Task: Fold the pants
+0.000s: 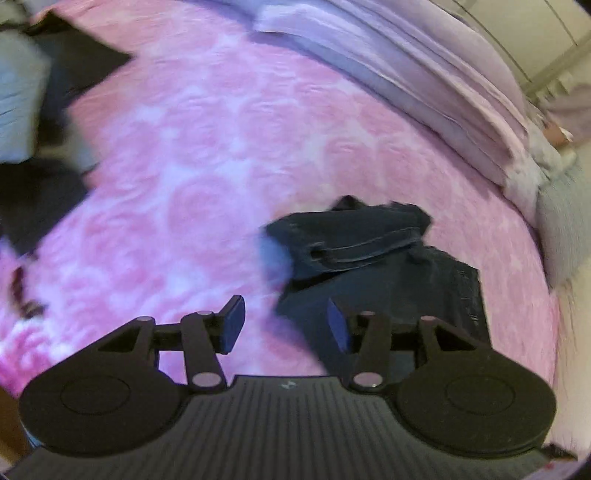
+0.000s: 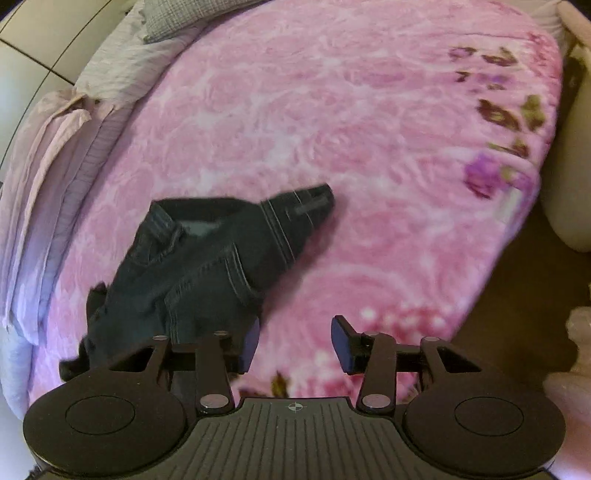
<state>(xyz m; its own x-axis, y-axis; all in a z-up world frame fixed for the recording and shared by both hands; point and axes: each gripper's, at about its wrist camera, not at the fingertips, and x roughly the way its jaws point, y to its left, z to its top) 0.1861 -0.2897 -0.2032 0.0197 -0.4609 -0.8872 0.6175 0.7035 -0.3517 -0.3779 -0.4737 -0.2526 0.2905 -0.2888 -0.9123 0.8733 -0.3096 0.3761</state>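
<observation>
Dark denim pants (image 1: 373,254) lie bunched in a rough folded heap on a pink flowered blanket (image 1: 207,166). In the left wrist view the heap sits ahead and to the right of my left gripper (image 1: 286,326), which is open and holds nothing; its right finger overlaps the pants' near edge. In the right wrist view the pants (image 2: 199,266) spread ahead and to the left of my right gripper (image 2: 295,345), also open with nothing between its fingers. A pant end (image 2: 303,214) points toward the blanket's middle.
Folded lilac bedding (image 1: 424,77) is stacked along the bed's far side, also seen as the bedding stack (image 2: 55,158) at left. A grey pillow (image 2: 173,18) lies at the top. Dark shapes (image 1: 40,199) sit at the left bed edge. The blanket edge (image 2: 517,221) drops off right.
</observation>
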